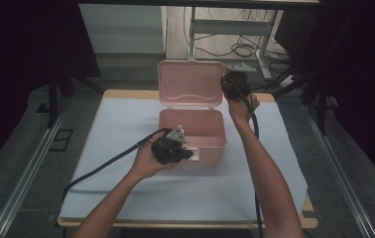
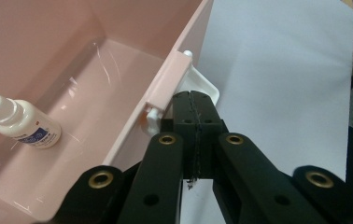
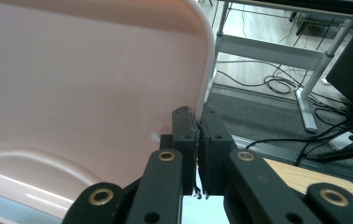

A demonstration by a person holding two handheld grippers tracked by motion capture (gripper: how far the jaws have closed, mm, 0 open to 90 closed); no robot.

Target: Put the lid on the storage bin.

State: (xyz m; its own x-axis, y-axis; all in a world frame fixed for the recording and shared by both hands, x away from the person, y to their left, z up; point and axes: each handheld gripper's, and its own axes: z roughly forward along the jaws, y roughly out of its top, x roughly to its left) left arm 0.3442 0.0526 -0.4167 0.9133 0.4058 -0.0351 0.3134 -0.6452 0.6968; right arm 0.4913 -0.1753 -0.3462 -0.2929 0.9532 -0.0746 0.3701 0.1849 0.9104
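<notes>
A pink plastic box (image 1: 191, 130) stands mid-table on the white cover (image 1: 126, 148), its lid (image 1: 190, 83) raised upright behind it. The left gripper (image 1: 188, 154) sits at the box's front wall by the white latch (image 2: 198, 86), jaws pressed together with nothing between them. Inside the box lies a small white dropper bottle (image 2: 23, 123). The right gripper (image 1: 231, 89) pinches the lid's right edge, jaws nearly closed on it.

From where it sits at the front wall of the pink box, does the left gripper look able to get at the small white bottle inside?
Probably yes. The lid stands open, so the pink box is clear from above, and the bottle lies alone on its floor. The left gripper would first have to open, since its jaws are shut at the front latch.
</notes>
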